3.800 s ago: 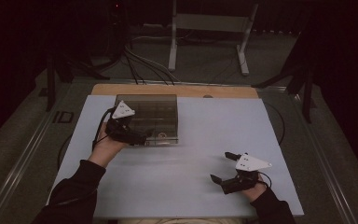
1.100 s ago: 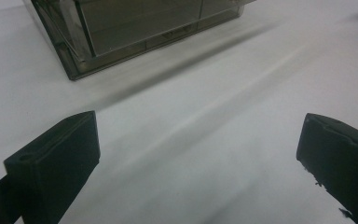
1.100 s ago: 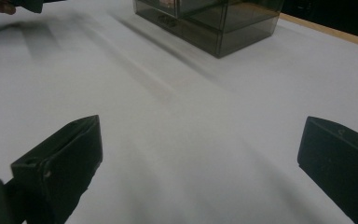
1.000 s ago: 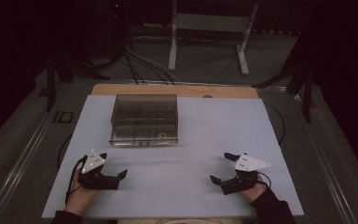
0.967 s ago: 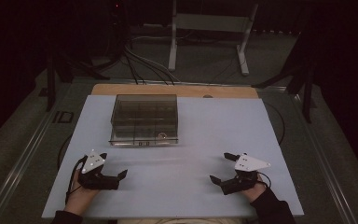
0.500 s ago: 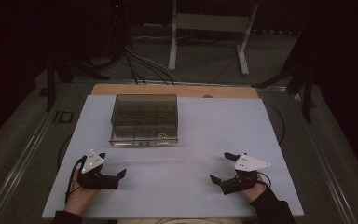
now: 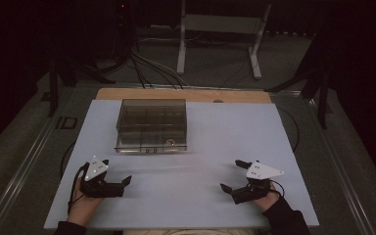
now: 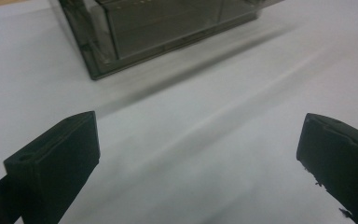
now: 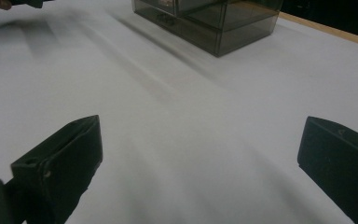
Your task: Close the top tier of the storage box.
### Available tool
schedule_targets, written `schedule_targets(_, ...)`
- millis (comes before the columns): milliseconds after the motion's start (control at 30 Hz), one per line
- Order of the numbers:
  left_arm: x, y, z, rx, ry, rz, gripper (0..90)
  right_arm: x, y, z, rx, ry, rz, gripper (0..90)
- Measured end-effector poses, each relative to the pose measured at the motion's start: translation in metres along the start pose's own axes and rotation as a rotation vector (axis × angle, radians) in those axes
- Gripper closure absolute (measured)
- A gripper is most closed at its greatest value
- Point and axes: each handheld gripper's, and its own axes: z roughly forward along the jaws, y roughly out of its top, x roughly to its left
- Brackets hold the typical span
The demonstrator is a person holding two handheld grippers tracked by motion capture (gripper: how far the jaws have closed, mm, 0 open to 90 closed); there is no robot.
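Claws rest low on the white tabletop, my left claw and right claw both wide open, gripping nothing. Box sits beyond them, nearer my left claw.

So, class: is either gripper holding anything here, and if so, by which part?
Nothing is held. The left gripper and right gripper both have jaws open over the bare white table, apart from the smoky plastic box.
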Motion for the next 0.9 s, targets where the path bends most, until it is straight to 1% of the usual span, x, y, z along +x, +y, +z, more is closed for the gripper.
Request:
schedule_targets(133,0.001,0.002,-0.003,-0.007,0.026,-0.009,0.0,0.000,0.000,0.000,0.000,0.000,0.001,0.0)
schedule_targets(267,0.001,0.006,-0.007,-0.023,0.036,-0.017,0.0,0.000,0.000,0.000,-0.001,0.001,0.000,0.0)
schedule_targets(333,0.001,0.007,-0.008,-0.022,0.035,-0.024,0.0,0.000,0.000,0.000,-0.001,0.001,0.000,0.0)
schedule_targets(467,-0.001,0.010,-0.011,-0.027,0.048,-0.025,0.0,0.000,0.000,0.000,0.000,-0.001,-0.003,0.0)
schedule_targets(600,-0.003,0.015,-0.014,-0.041,0.041,-0.029,0.0,0.000,0.000,-0.001,0.000,-0.002,0.000,0.0)
schedule_targets(700,-0.006,0.018,-0.016,-0.054,0.027,-0.030,0.0,0.000,0.000,0.000,0.000,-0.002,-0.002,0.0)
schedule_targets(833,-0.009,0.023,-0.019,-0.069,0.014,-0.020,0.0,0.000,0.000,0.000,0.001,-0.002,-0.003,0.0)
schedule_targets(900,-0.011,0.026,-0.020,-0.083,0.017,-0.018,0.0,0.000,0.000,0.000,0.001,-0.002,-0.003,0.0)
